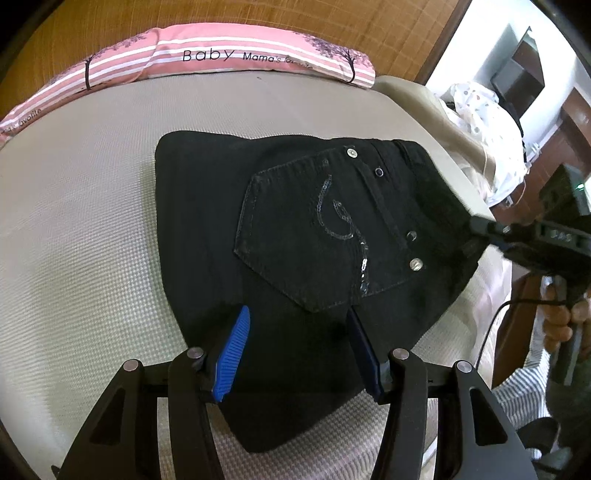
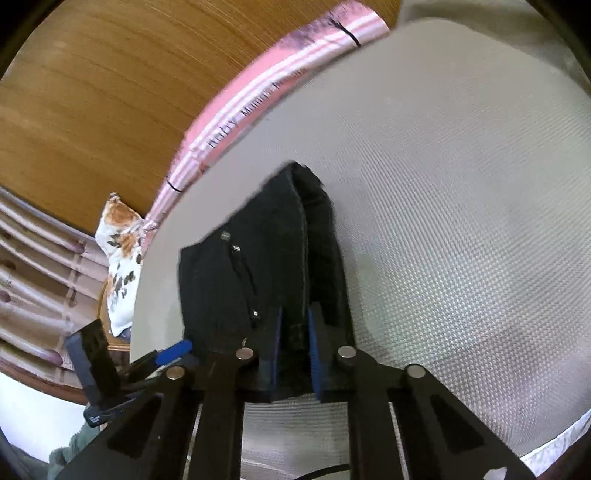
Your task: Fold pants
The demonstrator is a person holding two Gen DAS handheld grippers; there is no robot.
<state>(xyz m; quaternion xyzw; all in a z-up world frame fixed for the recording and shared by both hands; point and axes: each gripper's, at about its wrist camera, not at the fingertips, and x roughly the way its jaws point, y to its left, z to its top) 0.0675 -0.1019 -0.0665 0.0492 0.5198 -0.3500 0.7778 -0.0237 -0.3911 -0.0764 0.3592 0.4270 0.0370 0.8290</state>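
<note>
Black folded pants (image 1: 295, 236) lie on the grey mattress (image 1: 81, 229), back pocket with a sequin swirl (image 1: 343, 225) facing up. My left gripper (image 1: 299, 328) is open, its blue pads (image 1: 236, 350) wide apart over the pants' near edge. My right gripper (image 1: 480, 229) shows at the pants' waistband end. In the right wrist view the right gripper (image 2: 295, 332) is shut on a fold of the pants (image 2: 266, 251), with cloth between its blue pads (image 2: 316, 354). The left gripper's blue pad (image 2: 173, 350) shows at the lower left there.
A pink striped pillow (image 1: 207, 55) lies along the wooden headboard (image 1: 258, 18). The mattress edge (image 1: 443, 122) is close on the right, with clothes (image 1: 487, 133) and furniture beyond. A floral cloth (image 2: 122, 258) lies off the bed.
</note>
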